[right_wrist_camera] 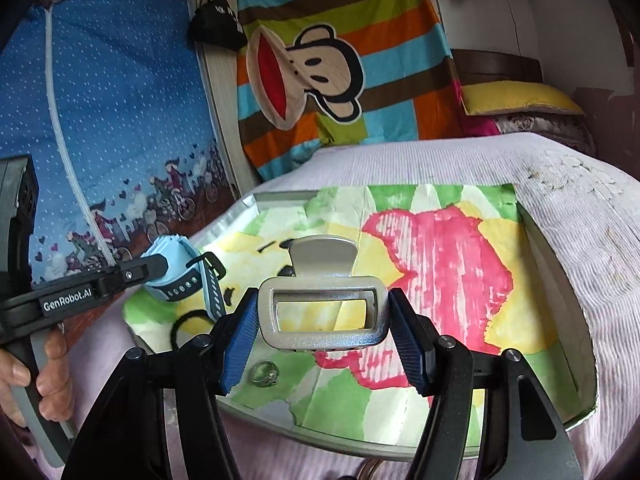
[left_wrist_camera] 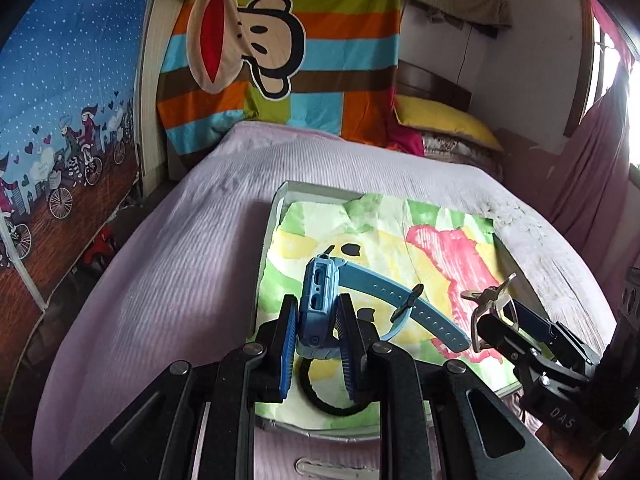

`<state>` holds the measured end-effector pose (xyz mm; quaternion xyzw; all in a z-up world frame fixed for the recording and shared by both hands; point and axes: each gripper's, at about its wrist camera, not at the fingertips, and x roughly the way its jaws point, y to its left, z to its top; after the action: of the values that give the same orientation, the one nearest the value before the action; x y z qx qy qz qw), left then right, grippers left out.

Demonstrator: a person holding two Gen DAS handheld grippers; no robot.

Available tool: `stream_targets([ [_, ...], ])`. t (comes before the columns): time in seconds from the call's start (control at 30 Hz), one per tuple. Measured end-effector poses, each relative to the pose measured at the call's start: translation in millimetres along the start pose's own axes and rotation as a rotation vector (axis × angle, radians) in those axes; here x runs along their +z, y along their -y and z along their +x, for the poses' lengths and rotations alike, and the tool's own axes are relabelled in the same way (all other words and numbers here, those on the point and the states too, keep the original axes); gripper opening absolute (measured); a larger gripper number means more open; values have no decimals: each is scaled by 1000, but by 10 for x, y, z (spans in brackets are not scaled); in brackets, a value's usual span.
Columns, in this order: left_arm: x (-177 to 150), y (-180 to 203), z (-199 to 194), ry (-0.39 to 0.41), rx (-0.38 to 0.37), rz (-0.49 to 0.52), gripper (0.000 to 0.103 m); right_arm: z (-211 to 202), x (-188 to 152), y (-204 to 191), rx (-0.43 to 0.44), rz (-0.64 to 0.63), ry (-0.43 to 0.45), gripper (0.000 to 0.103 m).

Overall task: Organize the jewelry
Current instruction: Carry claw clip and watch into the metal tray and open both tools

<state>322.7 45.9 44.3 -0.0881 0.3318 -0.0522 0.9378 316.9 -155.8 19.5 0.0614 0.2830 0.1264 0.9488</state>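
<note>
Left wrist view: the left gripper [left_wrist_camera: 318, 326] has its 2 blue-padded fingers [left_wrist_camera: 289, 354] clamped on the case of a light blue watch [left_wrist_camera: 320, 300], which stands on edge between them. Its strap [left_wrist_camera: 404, 306] runs out to the right and hangs above the tray [left_wrist_camera: 280, 204], a shallow white box lined with a paper painted green, yellow and pink. Under the watch a black hair tie [left_wrist_camera: 332, 404] lies on the tray's lining, near its front edge. Toward the tray's right side the right gripper [left_wrist_camera: 494, 316] holds a silver hair claw clip [left_wrist_camera: 490, 300] above the lining. In front of the tray, a pale hair clip [left_wrist_camera: 336, 472] rests on the lilac bedspread [left_wrist_camera: 160, 280].

Right wrist view: the right gripper [right_wrist_camera: 324, 320] has its 2 pads [right_wrist_camera: 240, 340] pressed against both ends of the silver hair claw clip [right_wrist_camera: 323, 308], held above the tray [right_wrist_camera: 560, 280] with its rectangular opening facing the camera. Near the tray's front left corner a small clear ring [right_wrist_camera: 264, 374] lies on the lining, with the black hair tie [right_wrist_camera: 188, 320] just beyond it. Over the tray's left edge the left gripper [right_wrist_camera: 168, 268] carries the light blue watch [right_wrist_camera: 180, 268], and a hand [right_wrist_camera: 36, 372] grips its handle. Beyond the tray hangs a striped cloth [right_wrist_camera: 340, 60] with a cartoon monkey.
</note>
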Motion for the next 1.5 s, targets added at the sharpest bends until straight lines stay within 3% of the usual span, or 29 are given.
stream_targets([
  [0.3,-84,101,215,-71,54,72,19,246,-109,56,-12,-7,-106,58],
  [0.43,-110,96,207,-68,55,75,19,305,-140,60,-11,-14,-135,58],
  [0.8,-150,56,140,-46,10,39,23,229,-157,83,9,-5,-129,59],
  [0.97,-206,33,1,7,-5,12,45,21,-144,97,0,-12,-63,65],
  [1.1,-249,2,-157,71,-18,-16,54,-175,-124,95,-11,-29,-1,70],
  [1.27,-337,0,-410,167,-17,-26,83,-529,-140,81,-24,-43,116,92],
  [1.5,-517,-33,-724,274,-27,-55,103,-1027,-237,64,-43,-58,257,102],
])
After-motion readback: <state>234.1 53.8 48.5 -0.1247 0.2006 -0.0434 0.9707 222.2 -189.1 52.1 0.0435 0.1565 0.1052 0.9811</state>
